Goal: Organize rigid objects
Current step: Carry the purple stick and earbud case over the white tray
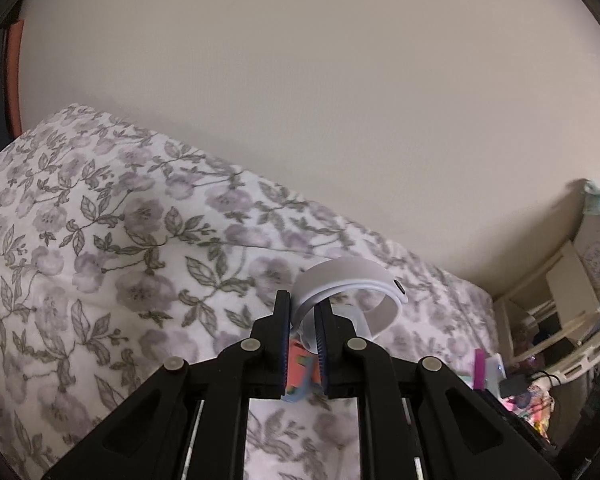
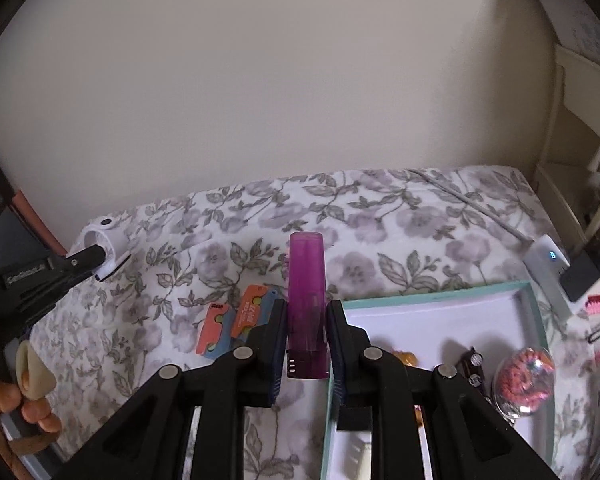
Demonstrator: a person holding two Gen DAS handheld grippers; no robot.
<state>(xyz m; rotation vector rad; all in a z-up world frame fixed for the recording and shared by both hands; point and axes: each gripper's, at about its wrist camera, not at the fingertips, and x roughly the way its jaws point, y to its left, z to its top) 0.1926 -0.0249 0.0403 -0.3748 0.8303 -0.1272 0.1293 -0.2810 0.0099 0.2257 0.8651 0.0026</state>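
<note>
My left gripper (image 1: 304,312) is shut on a white ring-shaped plastic object (image 1: 352,292), held above the floral bedspread (image 1: 100,220). The right wrist view shows that same left gripper (image 2: 100,258) at the far left with the white ring object (image 2: 100,240) in its tips. My right gripper (image 2: 307,312) is shut on an upright translucent purple tube (image 2: 306,300). Below it lie orange-and-blue cards (image 2: 236,320) on the bedspread (image 2: 400,220). A teal-rimmed white tray (image 2: 536,320) sits to the right, just under the right finger.
The tray holds a small dark cylinder (image 2: 474,364) and an orange piece (image 2: 406,358). A clear ball with a red coil (image 2: 526,376) rests at its right rim. A white charger with a lit dot (image 2: 548,260) lies beyond. A hand (image 2: 28,412) grips the left handle. Cream shelving (image 2: 572,160) stands right.
</note>
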